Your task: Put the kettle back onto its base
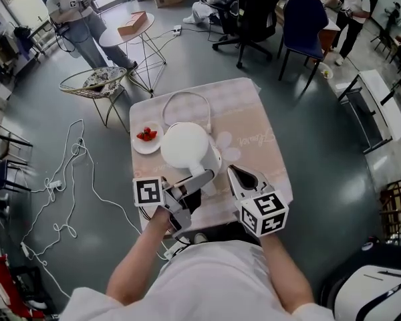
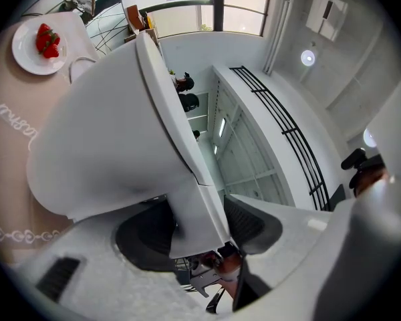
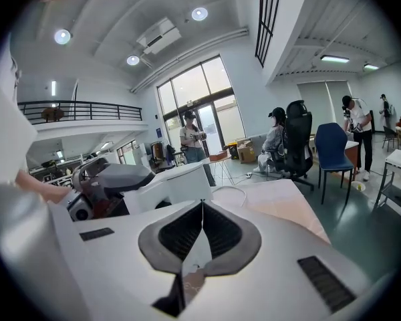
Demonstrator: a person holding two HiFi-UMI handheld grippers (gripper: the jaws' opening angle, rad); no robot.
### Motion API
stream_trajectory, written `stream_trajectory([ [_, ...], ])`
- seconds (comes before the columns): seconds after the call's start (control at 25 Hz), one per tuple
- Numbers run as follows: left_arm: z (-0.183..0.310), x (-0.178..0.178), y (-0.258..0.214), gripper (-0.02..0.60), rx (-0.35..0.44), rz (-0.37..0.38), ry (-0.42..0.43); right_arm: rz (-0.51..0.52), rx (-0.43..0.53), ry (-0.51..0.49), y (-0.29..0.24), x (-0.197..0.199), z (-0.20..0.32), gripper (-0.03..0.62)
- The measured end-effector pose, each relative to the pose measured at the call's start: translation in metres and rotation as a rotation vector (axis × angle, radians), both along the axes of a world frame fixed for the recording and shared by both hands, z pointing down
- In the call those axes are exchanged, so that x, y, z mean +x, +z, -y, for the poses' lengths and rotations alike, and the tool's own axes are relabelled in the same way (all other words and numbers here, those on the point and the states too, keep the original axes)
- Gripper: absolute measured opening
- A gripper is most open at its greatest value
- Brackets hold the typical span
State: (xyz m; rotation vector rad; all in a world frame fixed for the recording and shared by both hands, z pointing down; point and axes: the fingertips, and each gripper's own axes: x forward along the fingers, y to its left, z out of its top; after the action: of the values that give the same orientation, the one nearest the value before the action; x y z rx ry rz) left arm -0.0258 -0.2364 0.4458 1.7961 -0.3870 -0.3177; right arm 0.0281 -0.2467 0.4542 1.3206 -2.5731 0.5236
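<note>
Small table with a beige tablecloth (image 1: 254, 132). A white electric kettle (image 1: 186, 146) sits at its middle, upright. A plate (image 1: 137, 146) of strawberries (image 1: 146, 134) lies just left of the kettle, and a white cord (image 1: 187, 95) loops behind it. Whether a base lies under the kettle can't be told. Both forearms reach forward from the near edge, bare and roughly parallel. The left gripper (image 1: 199, 179) is held level and comes in at the kettle's near side. In the left gripper view its jaws are clamped on the kettle's handle (image 2: 194, 199), with the pads pressing both faces. The right gripper (image 1: 232, 171) is tipped slightly downward, just right of the kettle and apart from it. Its jaws are pressed together with nothing between them.
</note>
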Motion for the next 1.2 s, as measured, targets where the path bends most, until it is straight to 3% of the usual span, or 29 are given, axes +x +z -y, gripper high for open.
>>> stream_trajectory([
  [1.2, 0.024, 0.015, 0.005, 0.229, 0.018, 0.054, 0.041, 0.004, -0.033, -0.010, 0.008, 0.000, 0.023, 0.005],
])
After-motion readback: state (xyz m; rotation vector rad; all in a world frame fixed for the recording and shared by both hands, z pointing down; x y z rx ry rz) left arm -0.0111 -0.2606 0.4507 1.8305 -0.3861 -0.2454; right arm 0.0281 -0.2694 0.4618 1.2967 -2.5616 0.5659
